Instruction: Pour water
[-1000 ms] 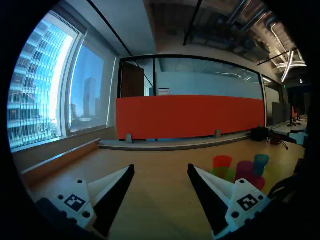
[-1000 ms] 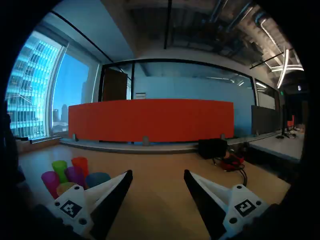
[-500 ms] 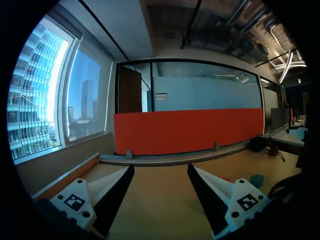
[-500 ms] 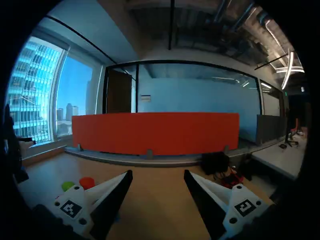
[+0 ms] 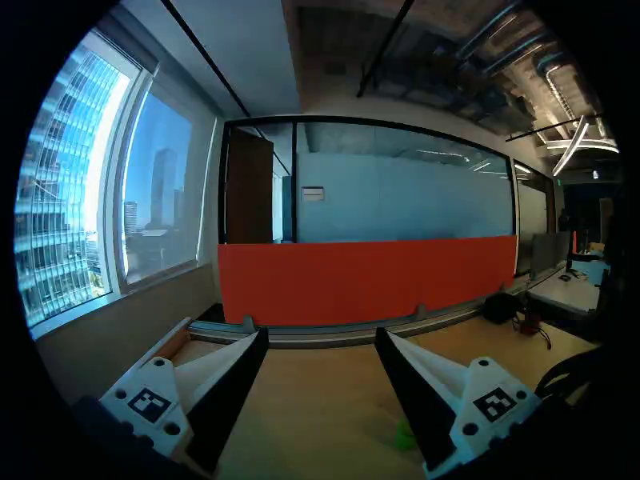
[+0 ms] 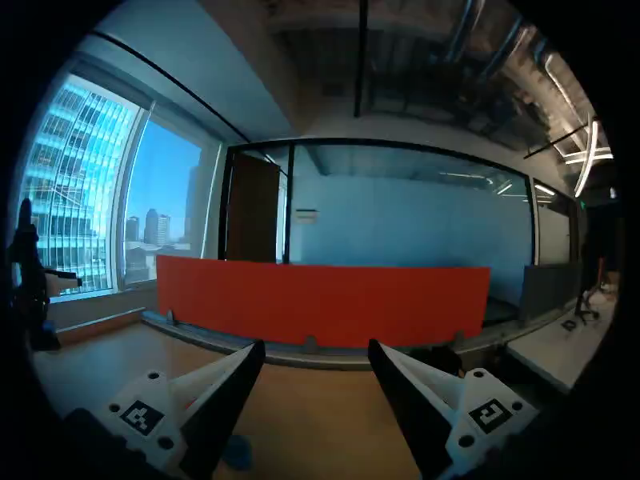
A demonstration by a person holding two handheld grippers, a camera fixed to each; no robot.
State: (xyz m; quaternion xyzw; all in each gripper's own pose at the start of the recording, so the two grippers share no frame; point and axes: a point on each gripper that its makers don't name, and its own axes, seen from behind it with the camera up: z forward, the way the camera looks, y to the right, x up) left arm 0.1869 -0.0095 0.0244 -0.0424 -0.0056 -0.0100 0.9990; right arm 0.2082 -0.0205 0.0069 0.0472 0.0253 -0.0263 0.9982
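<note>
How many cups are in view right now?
2. A green cup peeks low between the fingers of the left gripper; a blue cup does likewise at the right gripper. Others may be hidden below.

Source: daylight through window (image 5: 76,200) at left, both views; panes bluish white, nearly blown out.
Ceiling: dim, pipes (image 5: 520,56) barely readable; lamp strip (image 5: 580,142) at upper right glares in thin bright lines.
Cast: cool blue over back wall (image 5: 400,200); red panel (image 5: 364,280) saturated, evenly lit.
Table (image 5: 320,408): warm tone, soft sheen, no hard shadows.
Right edge: dark, detail lost.
Distortion: strong fisheye; window frames and panel top bow toward the rim.
Focus: crisp at centre, softer near the rim.
</note>
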